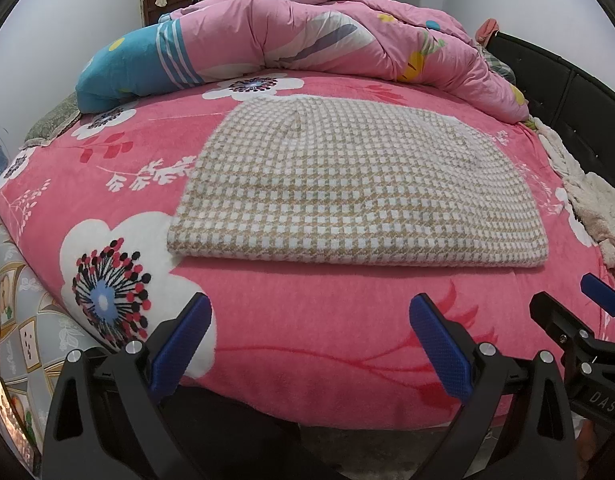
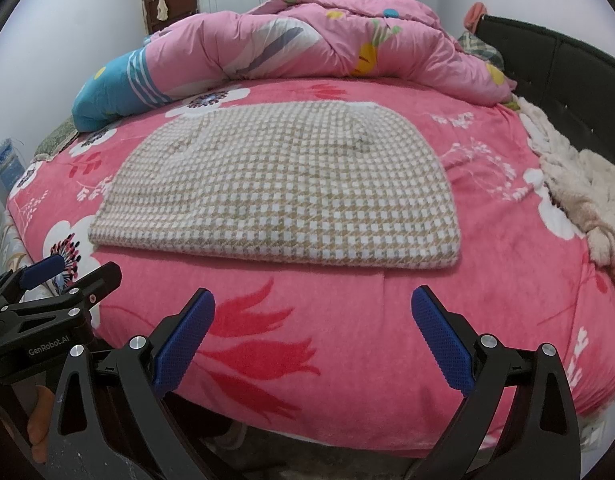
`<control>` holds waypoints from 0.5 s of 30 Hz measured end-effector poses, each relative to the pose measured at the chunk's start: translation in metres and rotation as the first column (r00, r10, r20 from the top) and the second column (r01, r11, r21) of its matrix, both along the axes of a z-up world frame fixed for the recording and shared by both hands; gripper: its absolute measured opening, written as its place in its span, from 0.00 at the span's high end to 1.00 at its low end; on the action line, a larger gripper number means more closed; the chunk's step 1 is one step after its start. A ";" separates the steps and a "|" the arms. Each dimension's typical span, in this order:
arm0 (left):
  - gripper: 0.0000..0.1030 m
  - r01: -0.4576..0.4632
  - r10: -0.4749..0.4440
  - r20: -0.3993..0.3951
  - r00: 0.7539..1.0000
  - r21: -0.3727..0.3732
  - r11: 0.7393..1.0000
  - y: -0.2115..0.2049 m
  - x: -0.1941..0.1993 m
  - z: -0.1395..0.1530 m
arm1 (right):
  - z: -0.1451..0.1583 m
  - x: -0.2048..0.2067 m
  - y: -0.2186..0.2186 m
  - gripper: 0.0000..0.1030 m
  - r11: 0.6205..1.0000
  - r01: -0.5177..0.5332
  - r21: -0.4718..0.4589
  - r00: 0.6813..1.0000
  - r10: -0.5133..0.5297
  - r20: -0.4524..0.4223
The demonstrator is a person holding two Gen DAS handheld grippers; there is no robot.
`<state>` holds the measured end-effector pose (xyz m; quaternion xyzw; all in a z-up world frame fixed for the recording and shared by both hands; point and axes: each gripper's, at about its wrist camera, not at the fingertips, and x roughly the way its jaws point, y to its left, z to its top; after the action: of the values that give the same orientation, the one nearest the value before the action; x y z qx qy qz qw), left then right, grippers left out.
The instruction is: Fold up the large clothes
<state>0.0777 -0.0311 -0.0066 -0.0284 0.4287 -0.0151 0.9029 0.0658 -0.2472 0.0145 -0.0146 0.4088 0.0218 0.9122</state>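
Checked garment (image 1: 347, 188) lies folded flat on the bed (image 1: 307, 320), a little back from the near edge, long axis parallel to that edge. Thick folded edge faces both tools.

Left hand-held gripper (image 1: 310, 322): jaws spread wide, holding nothing, just off the near edge, facing the garment's left half and near-left corner.

Right hand-held gripper (image 2: 313, 318): likewise spread and empty, facing the right half.

Judgement: each hand is nearer its own end; a further fold would run across the long axis.

Folded checked garment (image 1: 359, 184): one
Tools: two, left tool (image 1: 310, 344) and right tool (image 2: 313, 340)
Pink quilt (image 1: 347, 32): one
Fleece blanket (image 2: 579, 184): one
Bed (image 1: 307, 340): one
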 end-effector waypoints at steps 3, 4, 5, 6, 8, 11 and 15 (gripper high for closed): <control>0.05 -0.002 0.002 0.001 1.000 0.001 1.000 0.002 0.001 0.000 | -0.001 -0.001 0.000 0.08 1.000 0.001 0.000 1.000 -0.001 -0.001; 0.05 -0.002 0.002 0.001 1.000 0.002 1.000 0.003 0.001 0.000 | -0.001 -0.001 0.000 0.08 1.000 0.001 0.000 1.000 -0.001 -0.001; 0.05 -0.004 0.004 0.001 1.000 0.002 1.000 0.004 0.001 0.000 | -0.001 -0.001 0.001 0.08 1.000 0.001 0.000 1.000 -0.001 -0.001; 0.05 -0.004 0.004 0.002 1.000 0.003 1.000 0.003 0.001 0.000 | -0.001 -0.001 0.001 0.08 1.000 0.000 0.000 1.000 0.000 -0.001; 0.05 -0.006 0.006 0.004 1.000 0.007 1.000 0.003 0.001 0.001 | -0.001 -0.001 0.001 0.08 1.000 0.001 0.000 1.000 -0.001 -0.001; 0.05 -0.008 0.008 0.008 1.000 0.012 1.000 0.004 0.001 0.001 | -0.001 -0.001 0.001 0.08 1.000 0.001 0.000 1.000 -0.001 -0.002; 0.05 -0.011 0.011 0.009 1.000 0.015 1.000 0.001 0.001 0.001 | -0.001 -0.001 0.001 0.08 1.000 0.002 0.001 1.000 -0.002 -0.002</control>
<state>0.0783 -0.0296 -0.0055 -0.0237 0.4246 -0.0070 0.9051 0.0650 -0.2459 0.0137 -0.0139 0.4098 0.0213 0.9118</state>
